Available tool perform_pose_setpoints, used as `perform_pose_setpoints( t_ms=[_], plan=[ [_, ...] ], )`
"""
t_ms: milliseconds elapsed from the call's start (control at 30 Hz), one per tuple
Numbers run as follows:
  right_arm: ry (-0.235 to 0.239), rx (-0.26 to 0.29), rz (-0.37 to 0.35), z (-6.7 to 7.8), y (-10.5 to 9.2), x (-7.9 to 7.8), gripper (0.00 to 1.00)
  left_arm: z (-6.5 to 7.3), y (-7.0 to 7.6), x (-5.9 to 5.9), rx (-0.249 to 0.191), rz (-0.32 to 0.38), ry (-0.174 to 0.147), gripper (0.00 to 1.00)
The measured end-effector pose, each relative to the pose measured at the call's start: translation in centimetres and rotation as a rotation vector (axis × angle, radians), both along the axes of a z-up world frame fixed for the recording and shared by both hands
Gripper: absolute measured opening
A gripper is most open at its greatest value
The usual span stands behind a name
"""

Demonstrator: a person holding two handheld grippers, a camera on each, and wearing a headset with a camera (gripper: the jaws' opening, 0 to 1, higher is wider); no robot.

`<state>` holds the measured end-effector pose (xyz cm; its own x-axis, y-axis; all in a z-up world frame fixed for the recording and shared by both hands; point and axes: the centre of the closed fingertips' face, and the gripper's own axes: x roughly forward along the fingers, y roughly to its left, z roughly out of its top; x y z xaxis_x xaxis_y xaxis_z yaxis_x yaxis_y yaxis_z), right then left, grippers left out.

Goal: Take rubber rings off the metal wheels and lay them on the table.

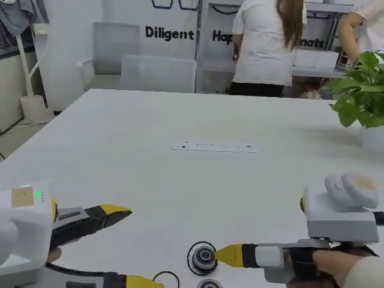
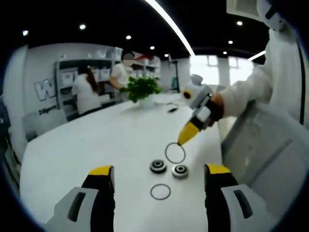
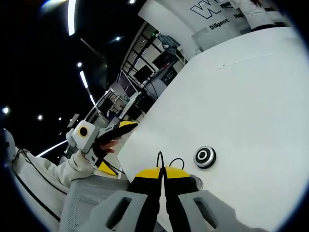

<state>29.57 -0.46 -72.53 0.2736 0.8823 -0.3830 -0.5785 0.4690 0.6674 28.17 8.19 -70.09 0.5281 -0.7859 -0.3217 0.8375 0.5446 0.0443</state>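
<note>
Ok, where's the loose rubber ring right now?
In the left gripper view, the loose rubber ring lies flat on the table just short of the two metal wheels, between the left hand-held gripper's open jaws.

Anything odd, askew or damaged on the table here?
Nothing stands out. Both wheels lie flat on the table, one ring lies flat beside them, and the right gripper pinches the other ring by its edge.

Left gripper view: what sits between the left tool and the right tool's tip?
In the left gripper view: a loose rubber ring, then a metal wheel beside another wheel, then a second ring at the right tool.
</note>
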Motion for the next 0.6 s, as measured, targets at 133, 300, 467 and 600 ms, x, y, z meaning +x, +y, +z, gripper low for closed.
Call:
perform_pose_setpoints(
  t_ms=[133, 300, 467, 600],
  plan=[
    [-0.005, -0.009, 0.026, -0.1, 0.8, -0.5, 0.0, -1.3, 0.7, -1.1, 0.006, 0.003, 0.019, 0.8],
    [-0.009, -0.026, 0.055, -0.5, 1.6, -1.2, 0.0, -3.5, 1.3, -2.0, 0.057, -0.001, 0.066, 0.85],
    [-0.017, -0.058, 0.082, -1.1, 2.2, -1.8, 0.0, -3.7, 1.1, -2.0, 0.024, -0.004, 0.084, 0.9],
    [-0.019, -0.084, 0.103, -1.7, 2.7, -2.2, 0.0, -4.1, 1.1, -2.1, 0.032, -0.007, 0.092, 0.91]
  ],
)
